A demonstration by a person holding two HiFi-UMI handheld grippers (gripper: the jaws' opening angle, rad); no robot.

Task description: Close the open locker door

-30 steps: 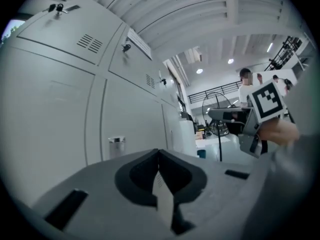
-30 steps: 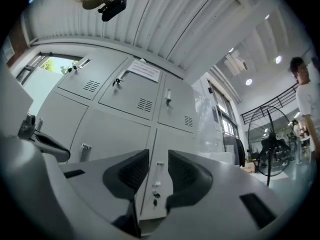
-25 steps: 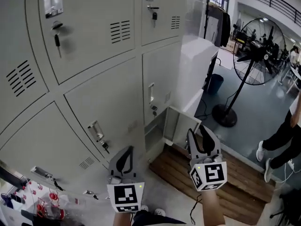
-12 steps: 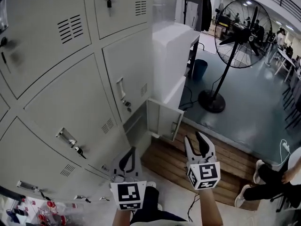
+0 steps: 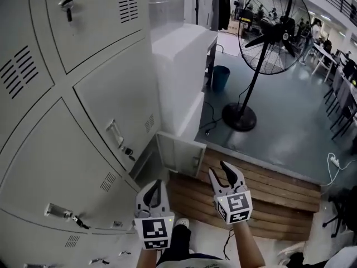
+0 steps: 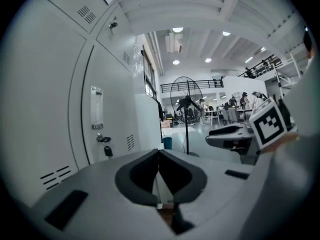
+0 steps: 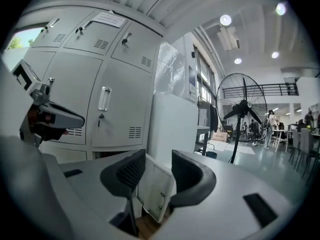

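**Now: bottom locker door open, both claws short of it**

Lockers [image 5: 83,116] fill the left side, grey, doors shut apart from one. Open locker door [image 5: 179,154] is in the bottom row at the right end of the bank, swung out towards the wooden platform [image 5: 262,197], with its inner face showing. Compartment behind it [image 5: 145,161] shows only as a dark gap, so I cannot tell what is inside. White cabinet [image 5: 184,60] stands just right of the lockers, right above the open door. Blue bin [image 5: 221,77] is far back on the floor past the cabinet, near the fan [image 5: 273,29]; its contents are not visible. Keys hang in several locker locks.

Left claw [image 5: 154,184] is near and low, in front of the bottom lockers and left of the open door. Its jaws are together at the tips, with nothing between them and nothing touched.

Right claw [image 5: 218,169] is over the wooden platform, just right of and nearer than the open door. Its jaws stand partly apart. In the right gripper view the open door [image 7: 156,193] shows through the gap between the jaws but lies beyond them; the pads touch nothing and the claw is empty. The two claws sit side by side, apart from each other, both pointing towards the lockers' far end.
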